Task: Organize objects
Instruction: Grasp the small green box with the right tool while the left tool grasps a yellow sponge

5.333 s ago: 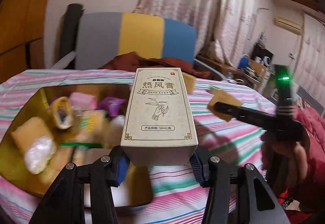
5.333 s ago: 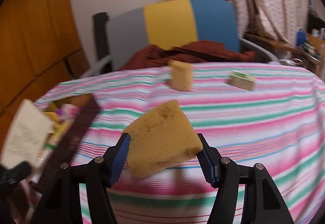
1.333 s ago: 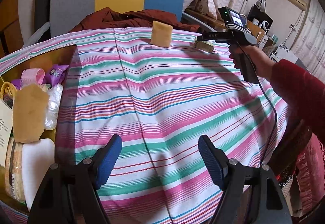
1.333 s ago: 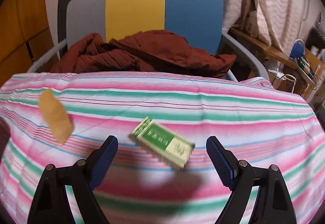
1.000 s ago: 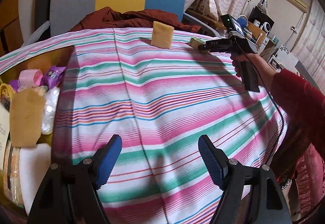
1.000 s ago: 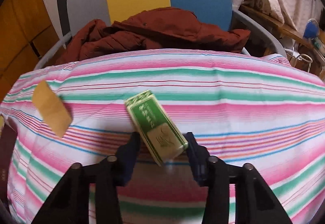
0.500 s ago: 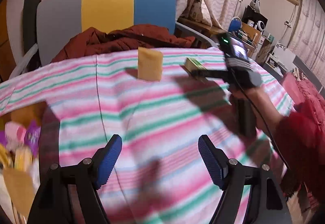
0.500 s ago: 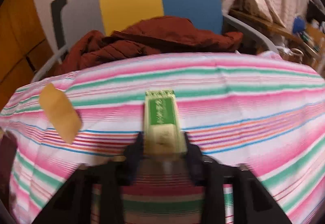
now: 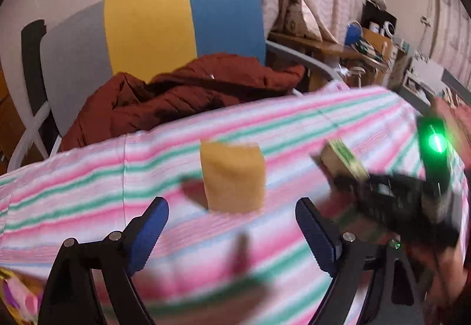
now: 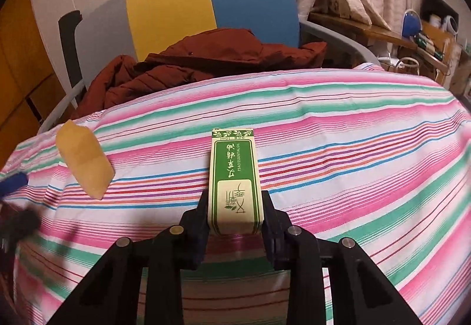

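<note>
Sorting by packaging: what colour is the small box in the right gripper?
Green and cream small box, clearest in the right wrist view.

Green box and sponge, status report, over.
Right gripper shut on green box. Left gripper empty, jaws opening, lined up short of yellow sponge standing on striped cloth. Nothing between them.

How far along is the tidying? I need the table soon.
Partly done, as far as these views show. In hand: the right gripper is shut on the green box. Left: the sponge stands loose on the striped cloth; the left gripper, jaws opening and empty, faces it. A few packets show at the lower left edge.
</note>
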